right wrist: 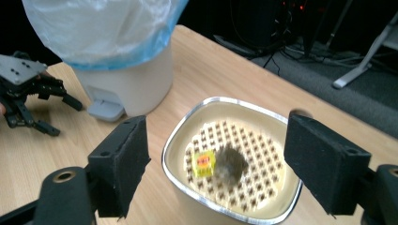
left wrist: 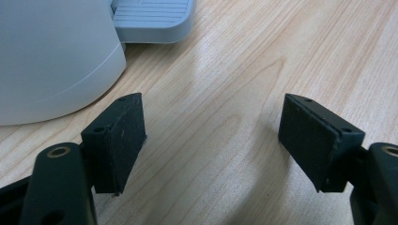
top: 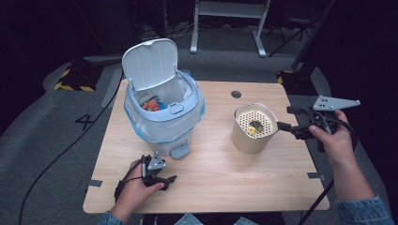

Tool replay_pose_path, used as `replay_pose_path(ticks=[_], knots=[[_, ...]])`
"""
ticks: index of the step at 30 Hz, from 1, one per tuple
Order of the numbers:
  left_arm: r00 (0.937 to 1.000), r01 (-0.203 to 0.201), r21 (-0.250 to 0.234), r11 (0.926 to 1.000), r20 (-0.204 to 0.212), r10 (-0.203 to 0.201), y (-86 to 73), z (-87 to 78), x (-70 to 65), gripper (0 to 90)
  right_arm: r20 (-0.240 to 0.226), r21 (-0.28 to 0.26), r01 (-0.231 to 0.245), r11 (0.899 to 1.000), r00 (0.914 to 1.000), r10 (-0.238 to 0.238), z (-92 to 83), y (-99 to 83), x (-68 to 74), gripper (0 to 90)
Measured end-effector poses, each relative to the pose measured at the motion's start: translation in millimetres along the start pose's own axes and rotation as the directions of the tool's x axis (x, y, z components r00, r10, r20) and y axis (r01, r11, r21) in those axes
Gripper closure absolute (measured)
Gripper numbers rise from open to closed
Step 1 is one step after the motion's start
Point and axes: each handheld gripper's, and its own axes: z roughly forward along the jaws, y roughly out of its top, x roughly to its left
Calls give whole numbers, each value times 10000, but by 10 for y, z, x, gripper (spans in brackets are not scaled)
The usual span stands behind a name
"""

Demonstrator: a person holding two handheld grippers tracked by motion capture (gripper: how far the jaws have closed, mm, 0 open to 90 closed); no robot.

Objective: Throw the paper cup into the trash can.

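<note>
Strainer cup (top: 254,127) beside right tongs (top: 283,125)

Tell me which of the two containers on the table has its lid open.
The white pedal bin with the blue liner: its lid stands tipped up behind it. The beige canister by the right gripper shows only a perforated insert.

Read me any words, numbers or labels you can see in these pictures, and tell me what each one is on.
"4": a large dark numeral on the grey floor left of the table.
Red print on the small yellow packet in the cream container: too blurred to read.
Orange wrappers inside the pedal bin: too small to read.
</note>
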Motion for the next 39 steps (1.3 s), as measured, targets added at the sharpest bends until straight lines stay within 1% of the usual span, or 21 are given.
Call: replay_pose_path(ticks=[1,2,3,6,11,15,17,18,19,20,21,22,24,25,26,29,30,32,35,36,39], knots=[[10000,0,0,10000,0,0,0,0,0,239,0,0,0,10000,10000,0,0,0,0,227],[10000,2,-2,10000,0,-2,0,0,0,239,12,104,-223,9997,9998,223,11,-157,1,227],[10000,0,-1,10000,0,0,0,0,0,239,5,191,-289,9994,9996,289,15,-210,4,227],[10000,1,-1,10000,4,-1,0,0,0,238,191,439,-351,9984,9992,343,24,-407,18,227],[10000,4,-1,10000,2,-4,0,0,0,239,250,904,-448,9949,9988,427,64,-702,52,228],[10000,2,0,10000,-1,-2,0,0,0,239,260,1010,-706,9924,9973,683,89,-896,58,228],[10000,0,1,10000,0,0,0,0,0,238,323,1164,-768,9902,9968,735,100,-978,63,227],[10000,0,1,10000,0,0,0,0,0,238,323,1164,-768,9902,9968,735,100,-978,63,227],[10000,7,-2,10000,1,-7,0,0,-1,239,399,1295,-807,9883,9963,761,109,-1053,69,225],[10000,7,-2,10000,1,-7,0,0,-1,239,446,1349,-823,9874,9960,769,110,-1086,74,225],[10000,0,1,10000,2,0,0,0,0,239,446,1349,-823,9874,9960,769,110,-1086,74,225],[10000,1,0,10000,0,-1,0,0,0,239,478,1376,-892,9865,9954,833,110,-1157,78,224],[10000,3,-2,10000,0,-3,0,0,0,239,493,1405,-922,9858,9951,860,110,-1179,80,224],[10000,2,0,10000,-1,-2,0,0,0,239,617,1470,-929,9848,9945,846,107,-1236,90,224],[10000,-10,-8,10000,-3,10,0,1,0,239,646,1472,-941,9846,9943,854,106,-1269,96,224],[10000,-11,-10,10000,-1,11,0,1,0,238,594,1587,-1076,9814,9933,993,116,-1384,112,227],[10000,-11,-10,10000,-1,11,0,1,0,238,594,1587,-1076,9814,9933,993,116,-1384,112,227],[10000,-18,-5,10000,-6,18,0,0,0,238,549,1895,-1153,9751,9928,1067,129,-1468,103,227],[10000,-18,-4,10000,-4,18,0,1,0,238,562,1954,-1288,9722,9912,1200,128,-1552,100,226],[10000,-14,-6,10000,-4,14,0,1,0,238,577,2090,-1257,9698,9916,1161,135,-1610,104,223],[10000,1,-2,10000,3,-1,0,0,0,238,647,2212,-1340,9660,9903,1226,142,-1692,109,218]])
